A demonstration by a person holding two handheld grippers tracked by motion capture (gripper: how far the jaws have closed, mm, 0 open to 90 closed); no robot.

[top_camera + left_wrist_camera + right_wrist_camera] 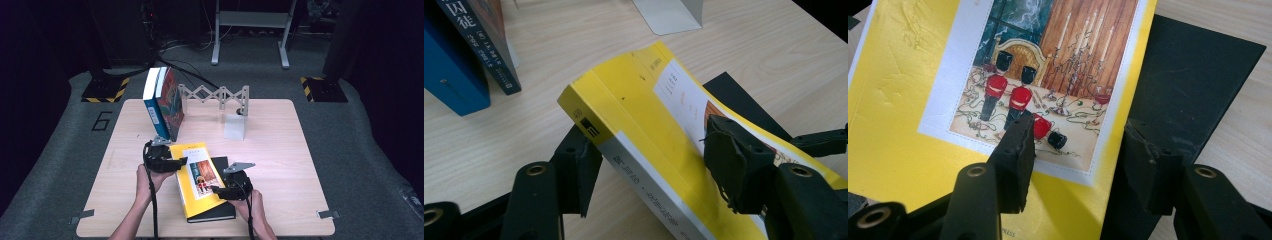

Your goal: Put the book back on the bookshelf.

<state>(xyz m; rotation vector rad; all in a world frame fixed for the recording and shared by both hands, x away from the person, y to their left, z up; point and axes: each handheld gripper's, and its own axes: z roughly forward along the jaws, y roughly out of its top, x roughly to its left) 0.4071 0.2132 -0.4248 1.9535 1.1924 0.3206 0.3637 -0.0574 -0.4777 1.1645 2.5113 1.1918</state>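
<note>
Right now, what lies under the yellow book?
A black book lies flat beneath the yellow book, showing along its right and near edges. The covered part of its cover cannot be seen.

- Black book (220, 212): mostly covered by the yellow book (196, 181); title not visible.
- Blue book (451, 75): top cut off in the left gripper view.
- Yellow book cover: lettering too small to read in the high view.
- White bookend (669, 15): cropped at the top edge.
</note>
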